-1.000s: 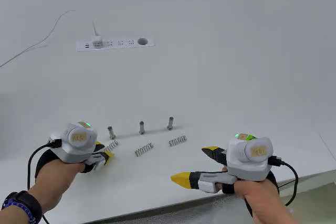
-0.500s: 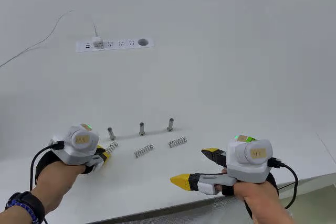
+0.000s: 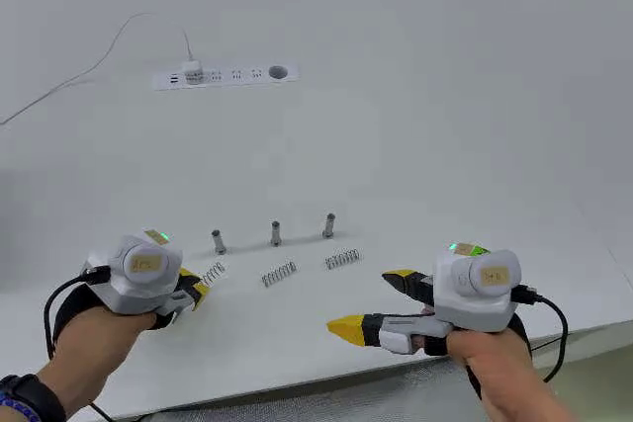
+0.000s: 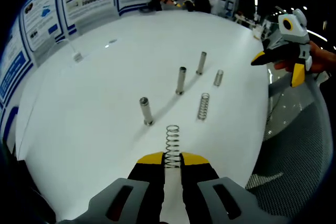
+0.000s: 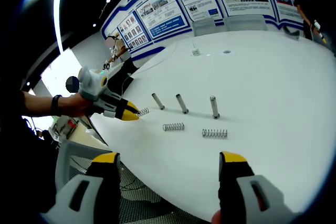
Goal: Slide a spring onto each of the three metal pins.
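Left gripper view is showing left gripper (image 4: pixel 166 158) clamping a spring (image 4: pixel 171 137), hidden from head view. Right gripper (image 3: pixel 366 301) is hovering, jaws apart.

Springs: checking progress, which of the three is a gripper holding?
The spring at the left end: the left gripper pinches its near end. The middle spring and right spring lie loose on the table.

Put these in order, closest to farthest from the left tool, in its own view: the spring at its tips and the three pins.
1. spring, between the left tool's tips.
2. first pin, just ahead, slightly left.
3. middle pin, further along the row.
4. last pin, at the row's far end.
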Tool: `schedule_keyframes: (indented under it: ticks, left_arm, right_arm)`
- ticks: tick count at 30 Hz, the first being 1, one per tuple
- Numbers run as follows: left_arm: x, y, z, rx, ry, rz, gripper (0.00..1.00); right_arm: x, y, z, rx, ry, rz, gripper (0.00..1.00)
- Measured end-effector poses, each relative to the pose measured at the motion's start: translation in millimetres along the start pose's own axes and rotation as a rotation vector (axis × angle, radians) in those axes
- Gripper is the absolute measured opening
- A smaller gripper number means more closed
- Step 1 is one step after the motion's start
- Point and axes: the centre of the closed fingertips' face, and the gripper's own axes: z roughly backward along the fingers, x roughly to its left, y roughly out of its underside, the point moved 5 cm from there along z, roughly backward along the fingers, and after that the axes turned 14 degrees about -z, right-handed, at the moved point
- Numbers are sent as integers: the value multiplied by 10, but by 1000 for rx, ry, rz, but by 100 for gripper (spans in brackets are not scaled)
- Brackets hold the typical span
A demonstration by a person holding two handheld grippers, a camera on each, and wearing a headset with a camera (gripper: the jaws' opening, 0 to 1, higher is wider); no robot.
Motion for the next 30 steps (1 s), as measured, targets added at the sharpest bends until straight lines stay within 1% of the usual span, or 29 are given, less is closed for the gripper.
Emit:
schedule_keyframes:
  ticks: [3,8,10,11,14,17,19,24,26,30]
  left_arm:
    - [-11,-37,44,-14,6,0,11]
    - [-36,-132,109,-29,14,-20,11]
    - [-80,-189,130,-46,35,-9,11]
    - [-120,-224,144,-55,45,-12,11]
    - [-215,-292,168,-59,60,-67,11]
    - [-292,-369,190,-73,78,-84,11]
    - [-349,-433,205,-81,90,-108,11]
    - [-416,-569,220,-108,112,-144,11]
    - [-455,-644,229,-120,123,-166,11]
    - [-520,-745,231,-135,140,-198,11]
  right_arm:
    - [3,2,-8,3,-4,4,78]
    - [14,-26,-5,7,-15,9,76]
    - [11,-54,-6,1,-21,10,76]
    - [21,-74,-7,-1,-25,11,76]
    - [38,-107,-13,-2,-32,19,76]
    - [59,-140,-17,-9,-46,21,75]
    - [79,-161,-24,-15,-59,19,73]
    - [135,-201,-59,-12,-85,24,69]
    - [173,-224,-84,-10,-100,28,68]
    - [230,-262,-121,-9,-127,25,65]
